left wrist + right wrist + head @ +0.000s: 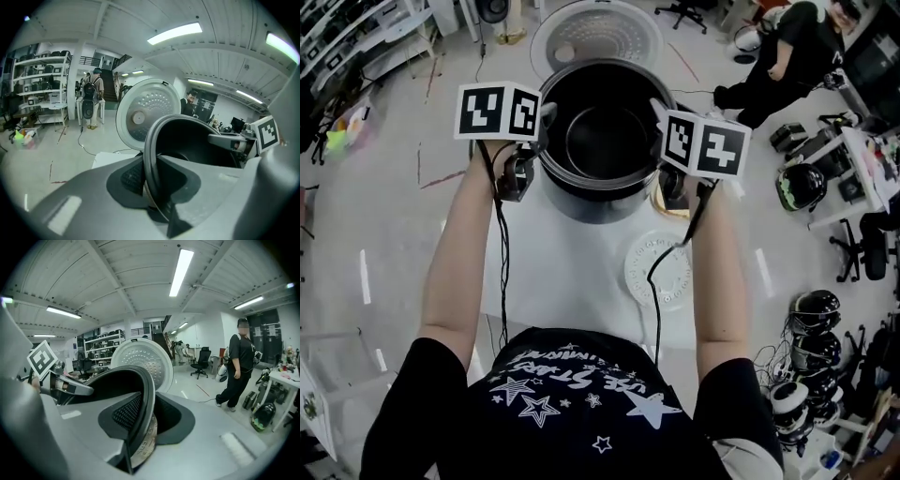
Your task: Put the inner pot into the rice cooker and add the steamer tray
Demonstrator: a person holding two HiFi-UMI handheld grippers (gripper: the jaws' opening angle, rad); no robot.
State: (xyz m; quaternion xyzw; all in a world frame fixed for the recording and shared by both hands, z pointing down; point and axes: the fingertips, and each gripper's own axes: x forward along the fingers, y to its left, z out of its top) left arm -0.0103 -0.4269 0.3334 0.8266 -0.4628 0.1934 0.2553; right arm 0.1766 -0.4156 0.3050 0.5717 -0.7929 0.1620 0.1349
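Grip on inner pot (600, 141) from two sides: left gripper (546, 124) at the left rim, right gripper (660, 117) at the right rim, marker cubes (499, 111) facing up toward the head view. Holds the pot mouth-up over the far part of the white table (572, 281), dark interior open to the camera, grey outer wall showing below the rim. In the left gripper view, fingers (133, 176) pinching the pot's thin wall, textured pad against the outer face, other pad inside the rim, both pressed onto it. Much the same in the right gripper view: fingers (125, 412) closed on the rim, textured pad against the inner face, other pad on the printed outer wall. Beyond the pot, rice cooker lid (595, 37) standing open, perforated inner face toward the person; cooker body hidden behind the pot. On the table, beside the right forearm, steamer tray (659, 270): white, round, lying flat, apart from both grippers and from the pot. Farther back on the floor, at upper right of the head view, person (783, 56) in dark clothes.
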